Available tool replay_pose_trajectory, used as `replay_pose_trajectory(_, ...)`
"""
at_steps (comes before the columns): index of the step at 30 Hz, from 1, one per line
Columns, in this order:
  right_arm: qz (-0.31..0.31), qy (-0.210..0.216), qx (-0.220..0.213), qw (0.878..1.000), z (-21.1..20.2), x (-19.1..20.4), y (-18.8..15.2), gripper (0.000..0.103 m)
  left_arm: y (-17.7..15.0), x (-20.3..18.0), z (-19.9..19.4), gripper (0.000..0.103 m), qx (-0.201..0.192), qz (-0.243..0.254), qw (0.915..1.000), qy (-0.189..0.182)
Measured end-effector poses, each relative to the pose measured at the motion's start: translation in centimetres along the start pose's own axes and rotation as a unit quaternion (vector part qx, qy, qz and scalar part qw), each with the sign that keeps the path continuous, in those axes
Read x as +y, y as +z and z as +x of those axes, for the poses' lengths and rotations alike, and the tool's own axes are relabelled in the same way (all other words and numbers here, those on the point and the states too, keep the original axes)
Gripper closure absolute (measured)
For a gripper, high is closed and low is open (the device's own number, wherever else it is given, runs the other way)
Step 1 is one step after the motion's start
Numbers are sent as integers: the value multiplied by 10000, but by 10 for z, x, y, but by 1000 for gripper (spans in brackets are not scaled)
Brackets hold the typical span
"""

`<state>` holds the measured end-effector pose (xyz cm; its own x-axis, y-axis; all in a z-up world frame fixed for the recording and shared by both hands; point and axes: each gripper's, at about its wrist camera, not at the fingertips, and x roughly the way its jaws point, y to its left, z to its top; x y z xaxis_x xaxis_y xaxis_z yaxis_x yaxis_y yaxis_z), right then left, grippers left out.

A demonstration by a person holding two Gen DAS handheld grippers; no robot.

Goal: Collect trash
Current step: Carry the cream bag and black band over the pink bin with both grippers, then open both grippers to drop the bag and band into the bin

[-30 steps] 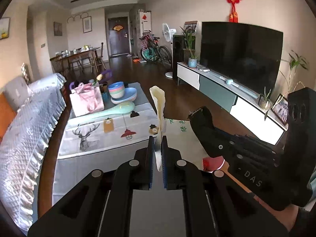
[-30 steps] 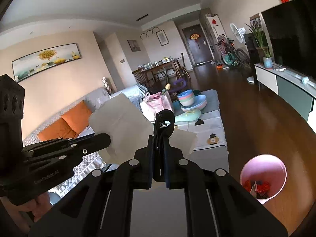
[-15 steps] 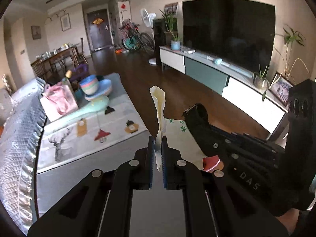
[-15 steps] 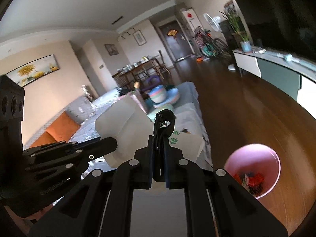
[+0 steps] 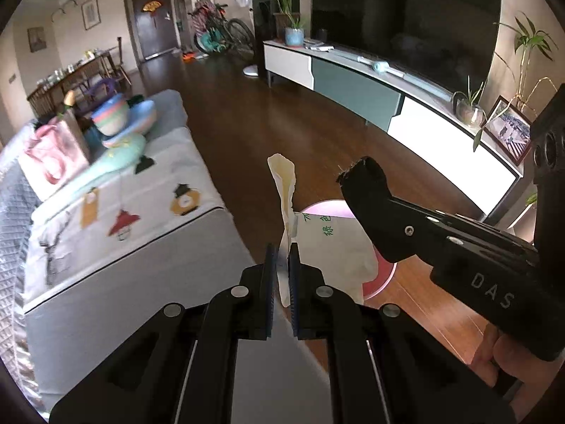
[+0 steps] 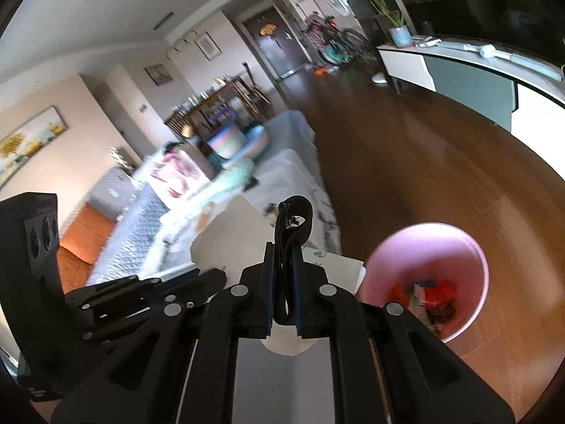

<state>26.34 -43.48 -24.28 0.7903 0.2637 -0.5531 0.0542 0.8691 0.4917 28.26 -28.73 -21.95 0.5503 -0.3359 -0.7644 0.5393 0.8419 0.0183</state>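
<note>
The pink bin (image 6: 455,247) sits on the wooden floor at the lower right of the right wrist view, open mouth upward, with red and dark scraps already inside. It lies ahead and to the right of the right gripper (image 6: 285,282), whose jaws are pinched on a black looped strap (image 6: 295,219) standing upright between them. That hand looks the nearer to the bin.

In the left wrist view, the left gripper (image 5: 280,275) has its jaws closed on a thin, crumpled white paper strip (image 5: 284,183), long axis vertical. A white wrapper with green print (image 5: 328,247) hangs just behind it, partly hiding the bin. The cloth-covered table (image 5: 116,243) fills the left of the frame.
</note>
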Motion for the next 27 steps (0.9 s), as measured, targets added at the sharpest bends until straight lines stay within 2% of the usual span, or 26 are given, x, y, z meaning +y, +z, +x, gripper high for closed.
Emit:
replay_pose_trajectory(6, 46, -330, 533, 9980, 37, -45, 8, 94, 10, -9, 55, 96, 297, -14, 9994, -201)
replay_pose_trajectory(12, 473, -726, 1002, 9912, 67, -96, 4, 94, 16, -28, 107, 96, 475, 184, 9983, -274)
replay_pose_trajectory(14, 541, -838, 1151, 9883, 77, -110, 1, 94, 18, -32, 129, 96, 611, 192, 9975, -299)
replay_pose_trajectory(20, 780, -1183, 1696, 9753, 111, -153, -17, 94, 8, -51, 200, 96, 1345, 382, 9896, -328)
replay_pose_trajectory(24, 859, -1313, 1864, 9699, 121, -163, -22, 94, 4, -53, 221, 96, 1578, 299, 9861, -436)
replay_pose_trajectory(25, 871, -1339, 1887, 9690, 122, -164, -22, 89, 4, -53, 222, 95, 1582, 301, 9858, -472)
replay_pose_trajectory(26, 892, -1415, 1891, 9676, 121, -165, -22, 87, 4, -54, 221, 88, 1591, 324, 9857, -443)
replay_pose_trajectory(27, 944, -1421, 1911, 9666, 120, -165, -20, 69, 5, -54, 219, 82, 1575, 362, 9862, -347)
